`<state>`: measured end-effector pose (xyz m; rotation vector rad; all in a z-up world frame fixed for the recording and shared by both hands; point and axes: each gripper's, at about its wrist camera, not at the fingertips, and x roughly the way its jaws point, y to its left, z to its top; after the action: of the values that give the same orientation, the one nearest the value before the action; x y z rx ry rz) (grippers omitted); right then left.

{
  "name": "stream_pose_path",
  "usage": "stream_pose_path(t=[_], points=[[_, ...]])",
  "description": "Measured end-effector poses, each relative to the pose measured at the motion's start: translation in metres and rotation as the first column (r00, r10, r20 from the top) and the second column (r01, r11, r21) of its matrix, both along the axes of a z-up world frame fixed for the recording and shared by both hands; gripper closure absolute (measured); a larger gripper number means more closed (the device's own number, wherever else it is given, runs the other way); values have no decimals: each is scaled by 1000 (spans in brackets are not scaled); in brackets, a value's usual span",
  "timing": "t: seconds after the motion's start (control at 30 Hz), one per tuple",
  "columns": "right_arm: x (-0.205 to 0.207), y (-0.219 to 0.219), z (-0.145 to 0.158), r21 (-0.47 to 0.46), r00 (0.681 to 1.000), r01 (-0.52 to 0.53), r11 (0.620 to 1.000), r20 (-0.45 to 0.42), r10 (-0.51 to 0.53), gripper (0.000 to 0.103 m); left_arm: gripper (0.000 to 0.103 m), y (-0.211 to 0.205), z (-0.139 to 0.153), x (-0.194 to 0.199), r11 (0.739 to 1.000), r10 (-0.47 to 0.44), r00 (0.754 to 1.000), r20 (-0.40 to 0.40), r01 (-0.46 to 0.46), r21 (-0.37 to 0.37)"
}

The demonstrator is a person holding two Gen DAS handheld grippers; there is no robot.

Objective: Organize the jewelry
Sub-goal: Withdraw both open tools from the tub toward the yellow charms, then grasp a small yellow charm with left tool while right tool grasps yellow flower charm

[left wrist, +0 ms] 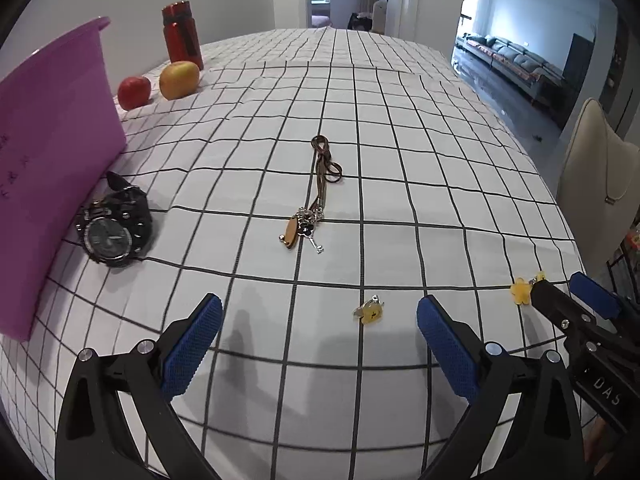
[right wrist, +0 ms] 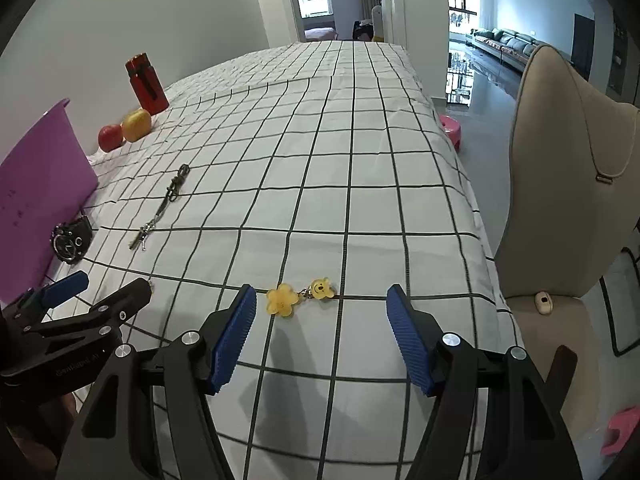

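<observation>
On the checked cloth lie a black wristwatch (left wrist: 114, 232), a brown cord necklace with charms (left wrist: 316, 196) and a small yellow charm (left wrist: 370, 311). A yellow flower-and-bear charm (right wrist: 298, 295) lies just ahead of my right gripper (right wrist: 320, 336), which is open and empty. My left gripper (left wrist: 318, 344) is open and empty, with the small yellow charm between and just ahead of its fingertips. The watch (right wrist: 72, 242) and cord necklace (right wrist: 162, 208) also show in the right wrist view. A beige necklace bust (right wrist: 568, 168) wearing a thin chain stands at the right.
A purple bin (left wrist: 52, 168) stands at the left next to the watch. A red apple (left wrist: 134, 92), a yellow apple (left wrist: 179, 79) and a red bottle (left wrist: 182, 36) sit at the far left. The table's right edge drops to the floor.
</observation>
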<state>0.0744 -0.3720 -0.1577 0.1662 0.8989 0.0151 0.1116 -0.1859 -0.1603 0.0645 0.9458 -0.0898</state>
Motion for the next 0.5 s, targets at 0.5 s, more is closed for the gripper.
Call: stream_pose_path(t=[0.5], points=[[11,10,-9,-61,1000,-25,998,-8,25,38,7,-4,-14,8,1000,-1,1000,-27,1,-5]])
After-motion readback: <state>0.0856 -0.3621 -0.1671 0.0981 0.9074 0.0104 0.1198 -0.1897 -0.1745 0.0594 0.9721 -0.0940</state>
